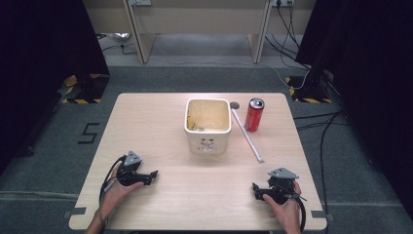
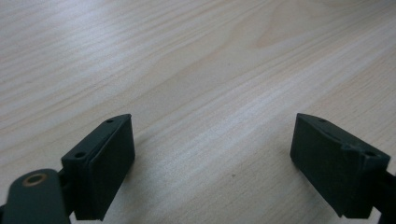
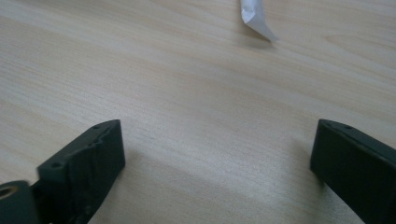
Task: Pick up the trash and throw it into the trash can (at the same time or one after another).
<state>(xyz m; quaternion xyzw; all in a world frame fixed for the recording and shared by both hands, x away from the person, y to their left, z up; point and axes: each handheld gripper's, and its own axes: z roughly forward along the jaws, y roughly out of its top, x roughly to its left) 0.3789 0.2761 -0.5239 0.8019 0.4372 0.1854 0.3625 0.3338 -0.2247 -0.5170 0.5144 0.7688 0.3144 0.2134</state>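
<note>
Right, both tools sit low on the table (image 1: 146, 117) w/ jaws wide apart, nothing between them: left tool (image 1: 152, 176), right tool (image 1: 255, 189). Nearest your right is the white strip (image 1: 247, 136), lying flat beside the bin (image 1: 208, 142) & red can (image 1: 253, 115). It's thin, so the pads may skid over it, or your reach knocks the can

Black grippers (image 1: 155, 174), grey three-cornered plates (image 1: 132, 158)

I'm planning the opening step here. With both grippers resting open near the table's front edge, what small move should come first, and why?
Probably ease the right gripper forward toward the long white strip: its jaws stand open and empty, and the strip's near end lies just ahead of it, closer than the red can or the cream bin.
</note>
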